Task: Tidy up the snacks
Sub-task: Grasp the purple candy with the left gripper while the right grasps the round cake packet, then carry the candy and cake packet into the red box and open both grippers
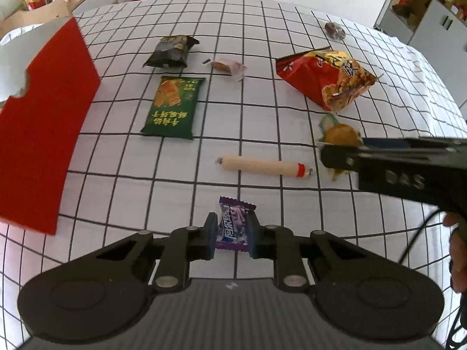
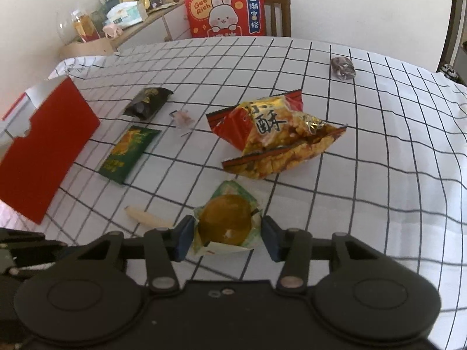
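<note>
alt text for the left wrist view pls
The left gripper is shut on a purple candy on a white grid-checked tablecloth. Beyond lie a sausage stick, green, black and red snack bags, with a red box at left.

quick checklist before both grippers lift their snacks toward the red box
1. Left gripper pads pressed on purple candy: ok.
2. Right gripper pressing the round pastry packet: cannot tell; its pads sit at the wrapper's edges.
3. Sausage stick apart from both grips: ok.
4. Red box open at the top: ok; its inside is hidden.
5. Green packet lies between the pastry packet and the box: not ok, lift over it.
</note>
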{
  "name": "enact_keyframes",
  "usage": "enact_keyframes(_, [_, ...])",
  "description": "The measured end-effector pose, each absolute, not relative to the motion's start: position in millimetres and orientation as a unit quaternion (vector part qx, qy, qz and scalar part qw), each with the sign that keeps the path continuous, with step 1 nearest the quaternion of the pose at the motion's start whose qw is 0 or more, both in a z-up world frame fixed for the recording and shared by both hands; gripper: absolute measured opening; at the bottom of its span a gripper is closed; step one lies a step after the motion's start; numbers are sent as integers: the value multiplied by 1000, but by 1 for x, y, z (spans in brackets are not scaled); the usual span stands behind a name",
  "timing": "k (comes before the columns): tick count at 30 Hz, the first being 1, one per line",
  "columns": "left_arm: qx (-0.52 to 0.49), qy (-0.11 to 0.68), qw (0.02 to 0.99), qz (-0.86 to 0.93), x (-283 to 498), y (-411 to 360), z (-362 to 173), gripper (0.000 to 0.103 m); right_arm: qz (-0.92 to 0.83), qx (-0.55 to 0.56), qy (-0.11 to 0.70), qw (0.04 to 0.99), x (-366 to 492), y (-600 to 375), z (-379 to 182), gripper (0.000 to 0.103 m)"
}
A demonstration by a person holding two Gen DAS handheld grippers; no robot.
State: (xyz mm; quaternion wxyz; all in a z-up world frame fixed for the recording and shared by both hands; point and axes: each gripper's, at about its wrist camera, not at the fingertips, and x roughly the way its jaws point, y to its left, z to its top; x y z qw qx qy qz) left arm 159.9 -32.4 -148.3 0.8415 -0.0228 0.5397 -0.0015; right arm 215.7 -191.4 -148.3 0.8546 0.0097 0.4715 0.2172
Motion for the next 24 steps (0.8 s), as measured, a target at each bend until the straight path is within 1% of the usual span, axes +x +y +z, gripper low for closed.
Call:
enact_keyframes(12, [-60, 517, 853, 22, 137, -3, -102, 19, 252, 12, 451, 856, 176, -190, -99, 48])
enact_keyframes(18, [-87, 507, 857, 34, 126, 19, -78, 19, 272, 1, 437, 857, 166, -174, -74, 48])
enact_keyframes(24, [-93, 478, 872, 47, 116, 42, -51, 19, 302, -7, 416, 858, 160, -149, -51, 48])
